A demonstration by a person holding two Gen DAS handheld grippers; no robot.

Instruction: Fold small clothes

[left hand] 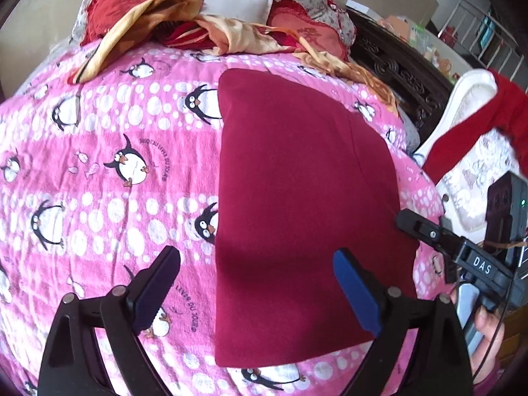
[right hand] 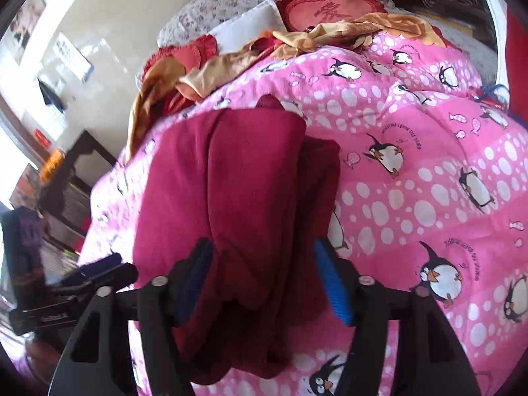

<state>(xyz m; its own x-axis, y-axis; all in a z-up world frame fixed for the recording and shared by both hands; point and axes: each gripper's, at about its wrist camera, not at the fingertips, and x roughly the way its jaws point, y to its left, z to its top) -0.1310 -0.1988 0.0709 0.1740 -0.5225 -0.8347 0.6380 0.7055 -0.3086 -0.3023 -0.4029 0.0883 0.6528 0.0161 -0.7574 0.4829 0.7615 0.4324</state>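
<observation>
Black fingers of the left gripper (left hand: 257, 292) spread wide and empty above the pink penguin quilt (left hand: 99, 151), one dark pad over bare quilt, the blue pad over the near edge of the maroon garment (left hand: 297, 181); apparently parked there, clear of the cloth, after smoothing or before another fold. Flat, folded, roughly rectangular from that view, long axis running away from the jaws toward the pillows (left hand: 297, 10) at the bed's head. Right gripper (right hand: 264, 277) also parted, folds of the same maroon garment (right hand: 231, 181) bunched between the pads but seemingly not pinched — probably a release to let the doubled layer settle. Long axis again straight ahead of these jaws. Orange scarf (left hand: 148, 16) lying beyond, well apart from both.
</observation>
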